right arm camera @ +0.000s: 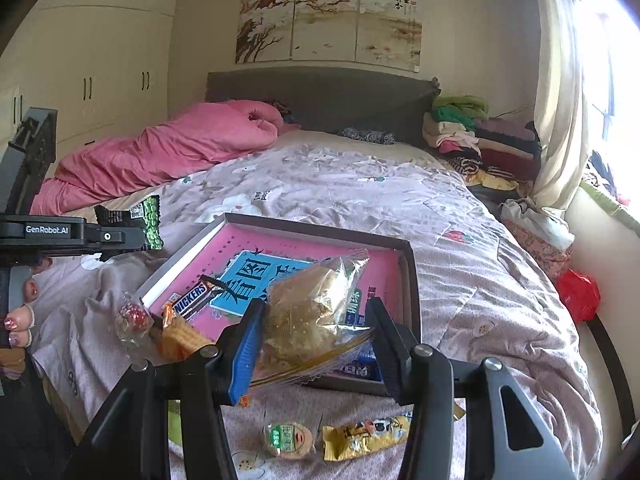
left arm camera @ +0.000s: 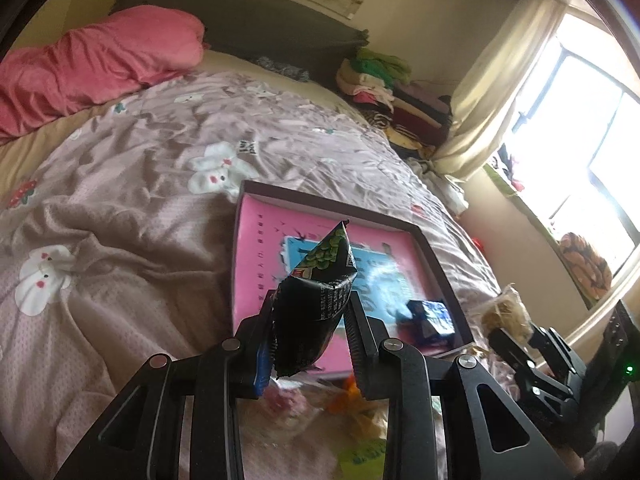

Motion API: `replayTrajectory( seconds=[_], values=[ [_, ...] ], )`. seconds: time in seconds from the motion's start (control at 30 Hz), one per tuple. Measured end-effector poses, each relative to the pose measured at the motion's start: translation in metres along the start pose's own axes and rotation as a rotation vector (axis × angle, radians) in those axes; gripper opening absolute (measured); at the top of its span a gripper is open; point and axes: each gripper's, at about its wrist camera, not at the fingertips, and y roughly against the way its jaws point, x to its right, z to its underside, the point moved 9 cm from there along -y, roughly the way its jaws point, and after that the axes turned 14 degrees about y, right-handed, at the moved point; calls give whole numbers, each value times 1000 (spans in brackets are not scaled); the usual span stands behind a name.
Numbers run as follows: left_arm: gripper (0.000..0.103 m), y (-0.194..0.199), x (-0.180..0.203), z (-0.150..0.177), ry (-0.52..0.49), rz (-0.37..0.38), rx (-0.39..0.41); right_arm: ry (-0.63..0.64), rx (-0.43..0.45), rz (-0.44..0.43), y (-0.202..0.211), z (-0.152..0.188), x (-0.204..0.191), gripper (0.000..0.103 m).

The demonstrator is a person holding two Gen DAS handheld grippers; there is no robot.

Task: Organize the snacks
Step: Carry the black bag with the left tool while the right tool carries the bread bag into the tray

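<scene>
The left hand-held gripper [left arm camera: 310,332], tilted downward, clamps a black pea packet [left arm camera: 316,304]; the right hand-held gripper [right arm camera: 316,340] clamps a clear pastry bag [right arm camera: 312,312].

- Black packet of green peas [left arm camera: 320,300]: crinkled, standing on end, pinched low between two fingers, above the near edge of the tray.
- Clear bag of brown crumbly snack [right arm camera: 312,312]: clamped at its lower end, raised over the tray's near side.
- Tray [right arm camera: 408,280]: shallow, dark-rimmed, pink-lined, lying on the bed.
- Snickers bar [right arm camera: 196,294]: in the tray's near left corner.
- Yellow packet [right arm camera: 364,434] and round sealed snack [right arm camera: 289,438]: lying side by side on the bedspread.
</scene>
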Motion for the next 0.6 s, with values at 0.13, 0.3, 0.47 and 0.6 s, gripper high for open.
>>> replayTrajectory(
  seconds=[0.13, 0.3, 0.47, 0.6],
  values=[
    [32, -11, -10, -2, 12, -20, -8, -9, -2, 2, -6, -5, 0, 51],
    [32, -29, -21, 1, 2, -61, -25, -22, -4, 11, -13, -12, 3, 51],
    [32, -41, -25, 6, -20, -87, -39, -45, -13, 17, -21, -15, 8, 51],
    [32, -50, -26, 10, -39, -102, -53, -51, -22, 25, -28, -15, 10, 51]
  ],
)
